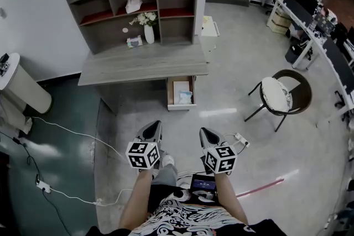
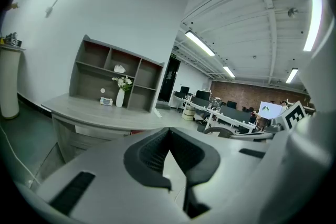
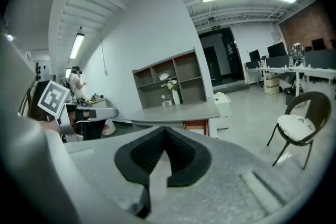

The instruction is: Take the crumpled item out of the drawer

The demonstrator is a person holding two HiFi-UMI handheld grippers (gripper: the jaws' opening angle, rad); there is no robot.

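Left hand-held gripper [image 1: 152,129] and right hand-held gripper [image 1: 207,134] are both low and well back, black ribbed jaws pressed together at the tips, nothing between them. The pale crumpled item [image 1: 186,97] lies inside the open wooden drawer [image 1: 170,91] under the grey wooden desk [image 1: 144,63], so the likely slip is reaching in with jaws not spread and shoving it deeper, or clipping the narrow drawer's wall. The floor ahead looks open, with white cables [image 1: 72,132] trailing left and a round-seated dark chair [image 1: 279,95] well off to the right.
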